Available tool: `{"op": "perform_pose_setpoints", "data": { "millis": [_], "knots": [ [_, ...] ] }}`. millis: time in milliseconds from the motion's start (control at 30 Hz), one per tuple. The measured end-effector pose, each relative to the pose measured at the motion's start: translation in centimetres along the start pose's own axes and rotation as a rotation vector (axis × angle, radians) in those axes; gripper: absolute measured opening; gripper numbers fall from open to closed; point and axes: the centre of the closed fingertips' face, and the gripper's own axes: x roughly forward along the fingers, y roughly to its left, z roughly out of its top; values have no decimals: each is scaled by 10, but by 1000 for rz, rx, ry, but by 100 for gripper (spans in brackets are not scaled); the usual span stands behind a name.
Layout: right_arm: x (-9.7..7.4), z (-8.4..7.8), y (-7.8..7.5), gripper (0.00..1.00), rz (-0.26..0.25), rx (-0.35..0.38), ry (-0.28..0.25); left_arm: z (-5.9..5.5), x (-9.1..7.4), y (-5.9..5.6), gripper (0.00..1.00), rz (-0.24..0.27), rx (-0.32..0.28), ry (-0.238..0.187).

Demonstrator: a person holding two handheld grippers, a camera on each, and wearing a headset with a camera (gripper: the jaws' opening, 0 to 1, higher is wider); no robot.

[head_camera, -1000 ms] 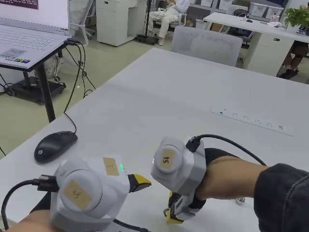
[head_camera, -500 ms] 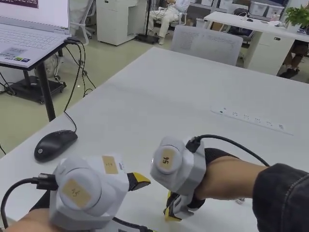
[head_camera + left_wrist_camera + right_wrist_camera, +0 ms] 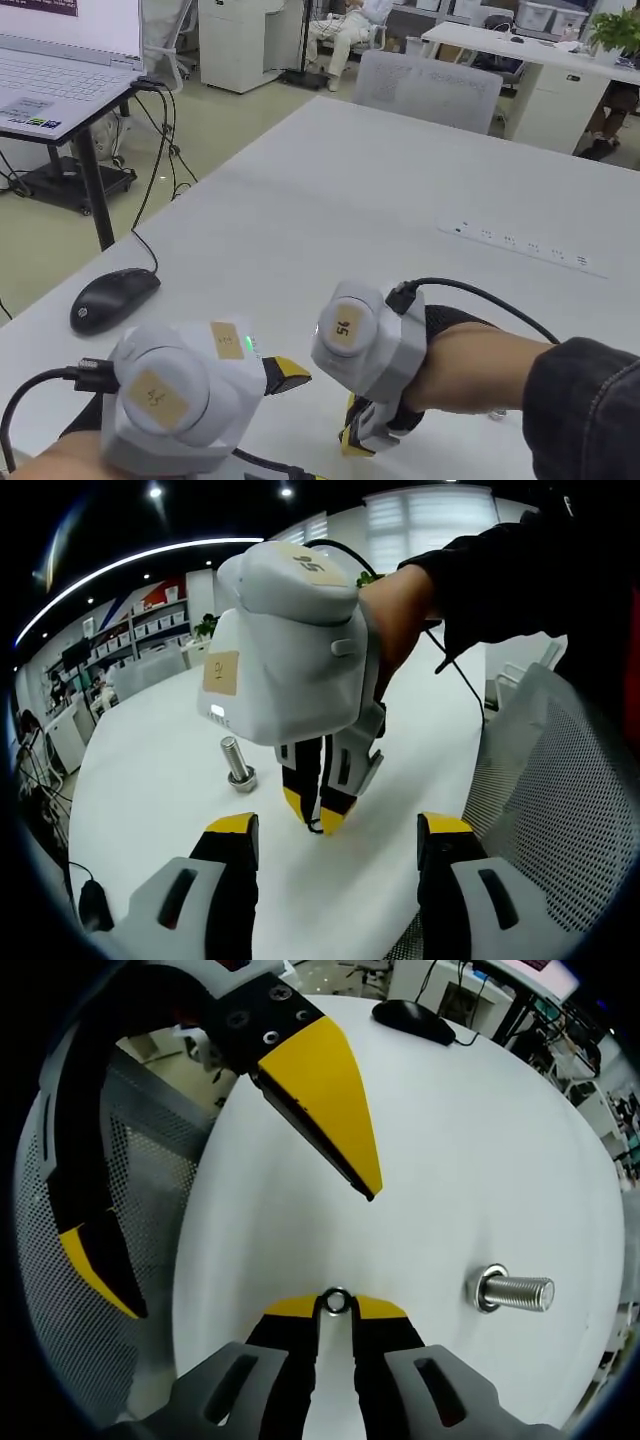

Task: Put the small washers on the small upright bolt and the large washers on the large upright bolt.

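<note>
White office worktable (image 3: 400, 190) bears an upright bolt (image 3: 515, 1292); right tool (image 3: 336, 1306) pinches a washer (image 3: 336, 1300), left tool (image 3: 340, 825) gapes empty.

A white table (image 3: 350, 200) ran from the lower left of the head view to its right edge. A black mouse (image 3: 113, 300) lay at lower left near the table's edge, and a white power strip (image 3: 525, 250) lay flat at centre right. In the left gripper view, a bolt (image 3: 237, 763) stood upright left of centre.
</note>
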Motion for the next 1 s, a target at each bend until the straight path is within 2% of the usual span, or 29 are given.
{"op": "perform_pose_setpoints", "data": {
  "millis": [200,400,700,1000],
  "knots": [
    [-1,-1,1,13,2,20,-7,0,0,0,63,-1,0,-1],
    [-7,-9,-1,13,3,26,5,0,0,-1,63,-4,2,2],
    [-33,-23,-9,13,-21,55,-9,0,0,-2,63,-9,4,2],
    [-64,-43,-19,13,-64,92,-14,0,0,-3,63,-15,5,3]
  ]
}}
